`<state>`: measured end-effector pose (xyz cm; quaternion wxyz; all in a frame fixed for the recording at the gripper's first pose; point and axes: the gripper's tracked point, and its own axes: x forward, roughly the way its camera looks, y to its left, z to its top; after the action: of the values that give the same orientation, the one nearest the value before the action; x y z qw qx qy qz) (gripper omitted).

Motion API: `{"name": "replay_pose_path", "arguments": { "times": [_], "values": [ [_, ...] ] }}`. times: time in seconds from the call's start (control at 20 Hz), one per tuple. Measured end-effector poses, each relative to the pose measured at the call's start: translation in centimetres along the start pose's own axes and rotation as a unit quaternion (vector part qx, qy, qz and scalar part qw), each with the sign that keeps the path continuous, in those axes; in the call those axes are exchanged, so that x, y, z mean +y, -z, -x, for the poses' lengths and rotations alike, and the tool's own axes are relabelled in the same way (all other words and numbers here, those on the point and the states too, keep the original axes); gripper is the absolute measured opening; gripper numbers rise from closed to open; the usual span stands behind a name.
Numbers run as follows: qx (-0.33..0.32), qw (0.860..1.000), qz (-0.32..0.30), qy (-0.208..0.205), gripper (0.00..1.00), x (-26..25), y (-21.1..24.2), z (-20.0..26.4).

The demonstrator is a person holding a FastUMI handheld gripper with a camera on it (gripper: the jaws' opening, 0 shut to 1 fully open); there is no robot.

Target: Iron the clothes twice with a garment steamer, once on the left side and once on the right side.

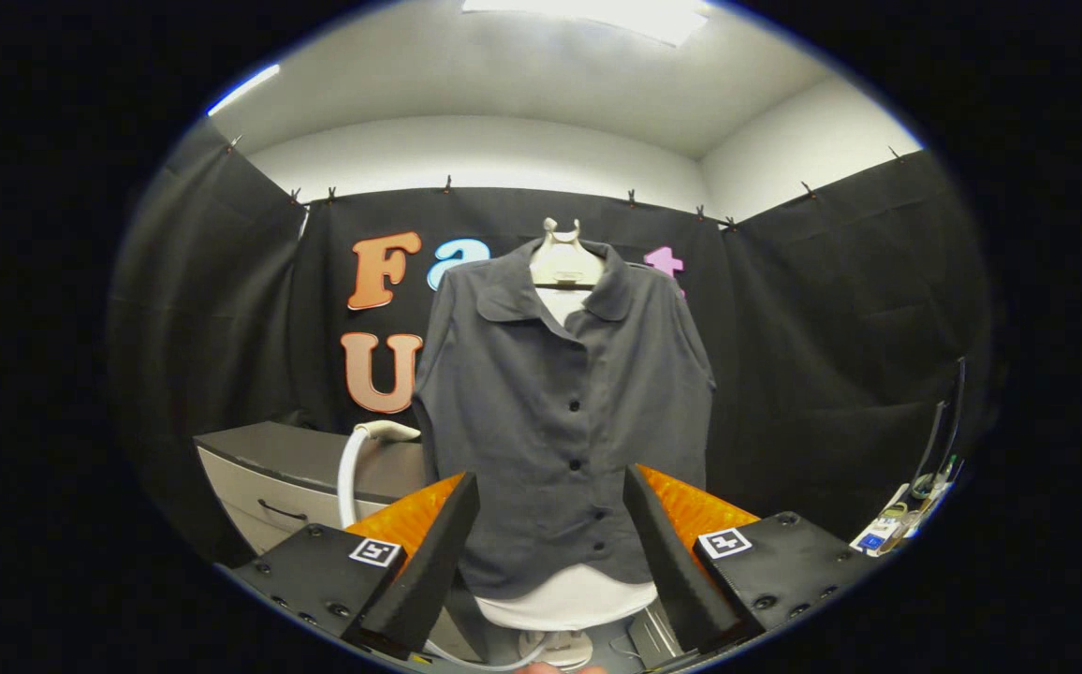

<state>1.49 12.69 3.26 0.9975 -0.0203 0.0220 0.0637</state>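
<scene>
A dark grey button-up shirt (560, 393) hangs on a pale hanger (562, 257) over a white undershirt (564, 599), straight ahead of and beyond the fingers. My gripper (550, 477) is open, its black fingers (433, 552) spread wide with nothing between them; the shirt's lower front shows through the gap. The garment steamer's white hose (350, 477) curves up beside the shirt's left edge, and its pale head (391, 431) sits partly hidden behind the sleeve. The hose is beyond my left finger and apart from it.
A grey cabinet (270, 468) with a drawer handle stands at the left, behind the hose. The stand's round white base (555, 646) is low between the fingers. Small devices and cables (906, 515) lie at the far right.
</scene>
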Motion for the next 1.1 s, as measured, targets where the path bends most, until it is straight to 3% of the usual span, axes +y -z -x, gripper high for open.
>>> {"name": "replay_pose_path", "arguments": {
  "times": [0.3,0.65,0.85,1.0,1.1],
  "values": [
    [0.014,0.996,0.006,-0.090,0.99,10.9,-5.7,-6.3],
    [0.054,0.982,0.045,-0.175,0.98,26.6,-10.3,-18.4],
    [0.125,0.964,0.105,-0.209,0.98,34.4,-6.2,-27.2],
    [0.202,0.950,0.123,-0.202,0.98,37.2,0.1,-33.3],
    [0.251,0.942,0.136,-0.176,0.98,36.9,5.0,-37.3]
  ]
}}
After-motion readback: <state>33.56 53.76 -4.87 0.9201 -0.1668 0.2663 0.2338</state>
